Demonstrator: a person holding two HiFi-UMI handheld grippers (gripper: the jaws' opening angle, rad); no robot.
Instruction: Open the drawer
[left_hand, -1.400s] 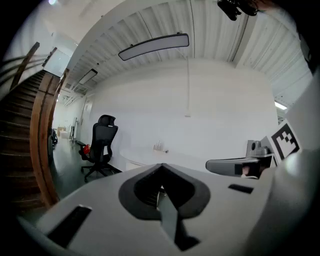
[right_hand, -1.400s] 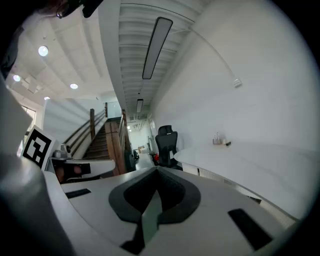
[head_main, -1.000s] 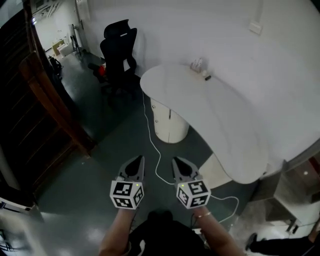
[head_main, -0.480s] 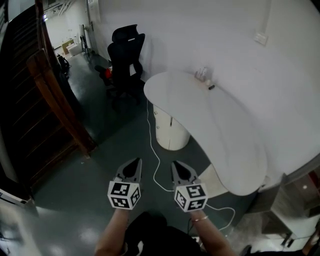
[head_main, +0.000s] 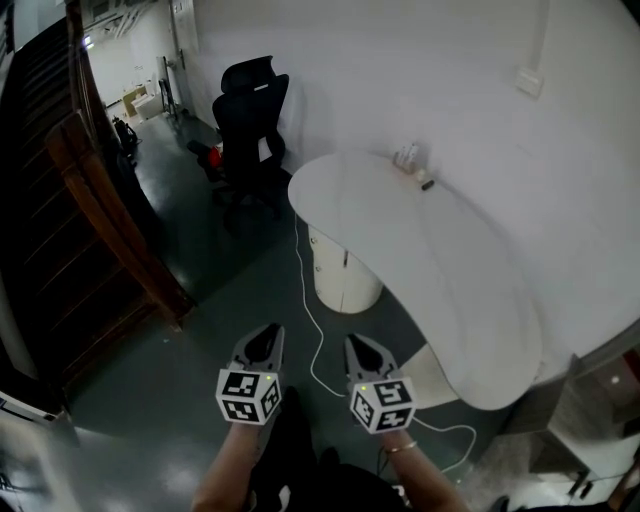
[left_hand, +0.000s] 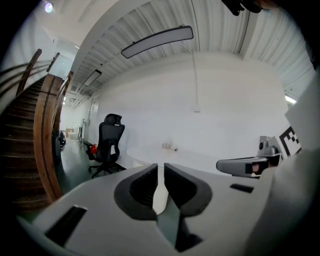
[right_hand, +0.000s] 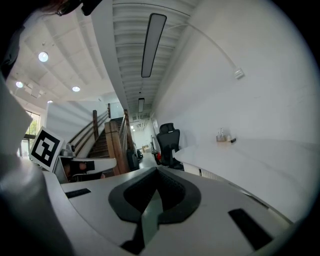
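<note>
A rounded white cabinet (head_main: 345, 270) stands under the curved white table (head_main: 440, 260), ahead of both grippers; I cannot make out its drawer fronts. My left gripper (head_main: 268, 332) and right gripper (head_main: 357, 343) hover side by side above the dark floor, well short of the cabinet, both pointing towards it. In the left gripper view the left gripper (left_hand: 161, 167) has a thin slit between its jaws, which are opening with nothing between them. In the right gripper view the right gripper (right_hand: 157, 171) has its tips together and is empty.
A black office chair (head_main: 250, 120) stands beyond the table's left end. A wooden staircase (head_main: 100, 210) runs along the left. A white cable (head_main: 312, 340) trails over the floor between the grippers and the cabinet. Small items (head_main: 410, 160) sit on the table by the wall.
Both grippers and the head view have moved forward a little towards the table and cabinet. Neither gripper has touched anything.
</note>
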